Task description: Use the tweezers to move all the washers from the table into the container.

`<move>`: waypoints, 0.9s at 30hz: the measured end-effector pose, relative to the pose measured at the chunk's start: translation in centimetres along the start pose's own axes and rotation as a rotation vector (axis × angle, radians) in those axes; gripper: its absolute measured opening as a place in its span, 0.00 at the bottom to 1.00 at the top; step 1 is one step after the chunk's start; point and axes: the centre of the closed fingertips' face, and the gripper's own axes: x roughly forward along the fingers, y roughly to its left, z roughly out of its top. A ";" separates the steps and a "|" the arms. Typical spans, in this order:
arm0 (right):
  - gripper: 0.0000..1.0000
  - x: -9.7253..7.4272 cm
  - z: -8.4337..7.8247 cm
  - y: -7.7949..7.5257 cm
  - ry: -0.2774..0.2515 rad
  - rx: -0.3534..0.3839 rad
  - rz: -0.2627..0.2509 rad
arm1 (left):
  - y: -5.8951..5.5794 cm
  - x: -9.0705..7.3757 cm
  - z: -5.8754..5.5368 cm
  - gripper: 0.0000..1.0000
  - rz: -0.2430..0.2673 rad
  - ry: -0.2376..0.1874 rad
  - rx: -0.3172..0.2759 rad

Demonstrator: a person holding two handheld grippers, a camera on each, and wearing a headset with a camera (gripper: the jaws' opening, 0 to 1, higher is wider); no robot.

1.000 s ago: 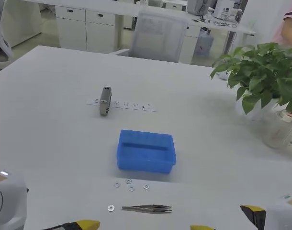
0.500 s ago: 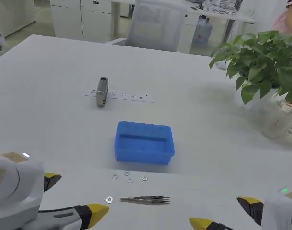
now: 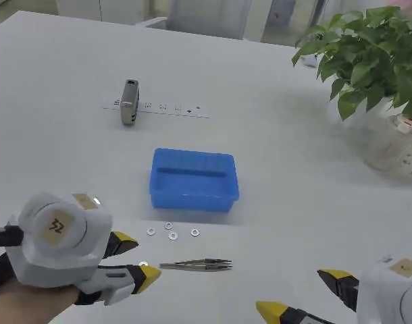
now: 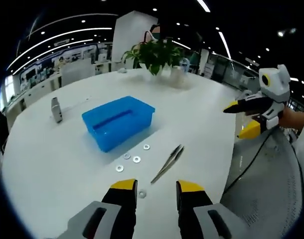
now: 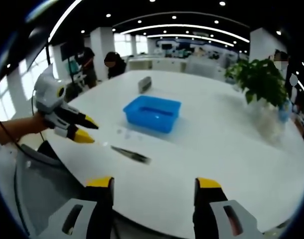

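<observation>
The left gripper [image 3: 140, 256], held in a hand [image 3: 23, 297] at the near left edge of the white table [image 3: 294, 175], has its yellow-tipped jaws apart with nothing between them. The right gripper [image 3: 297, 291] sits at the near right, its jaws likewise spread wide and empty. A single washer [image 3: 144, 264] lies flat on the table just beside the left gripper's jaw tips; in the left gripper view it sits in the gap between them. Just to its right lie the tweezers [image 3: 196, 265], untouched, tips pointing right. A little beyond them four washers [image 3: 172, 235] are scattered in a loose cluster, close in front of the blue container [image 3: 192, 199], a shallow rectangular bin with no washers seen inside. Farther back a power strip [image 3: 169, 108] carries a grey adapter [image 3: 130, 101]. At the far right stand a potted plant [image 3: 368, 47] and a glass jar [image 3: 395, 145].
</observation>
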 end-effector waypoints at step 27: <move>0.49 0.7 0.9 2.3 -0.018 -0.060 0.043 | -1.5 4.2 -1.9 0.00 -0.117 0.130 0.228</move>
